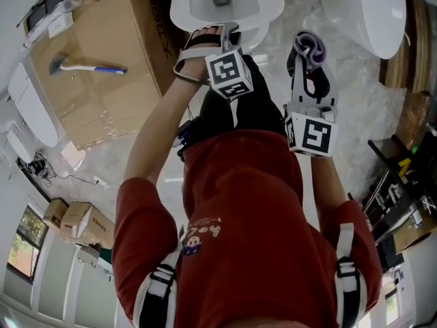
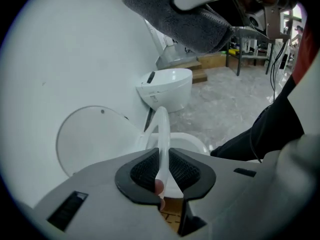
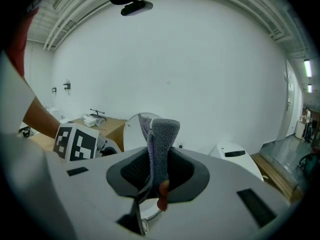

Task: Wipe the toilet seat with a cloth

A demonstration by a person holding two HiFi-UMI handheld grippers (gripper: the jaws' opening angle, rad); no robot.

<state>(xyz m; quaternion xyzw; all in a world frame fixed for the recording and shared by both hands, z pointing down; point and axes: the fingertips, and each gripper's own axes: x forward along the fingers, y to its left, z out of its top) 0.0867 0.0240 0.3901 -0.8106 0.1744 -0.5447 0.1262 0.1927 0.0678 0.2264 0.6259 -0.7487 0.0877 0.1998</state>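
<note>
At the left, the left gripper's (image 1: 217, 33) jaws are clamped on the thin edge of the white toilet seat (image 2: 162, 131) over the bowl (image 1: 268, 7), while to the right the right gripper's (image 1: 308, 70) jaws pinch the grey cloth (image 1: 309, 46), held in the air beside the toilet, clear of the seat.

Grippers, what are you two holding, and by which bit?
Left gripper pinches the seat by its front rim. Right gripper pinches the cloth near one end; the rest sticks out past the jaws.

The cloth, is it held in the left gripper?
No, the grey cloth sits clamped between the jaws of the right gripper.
</note>
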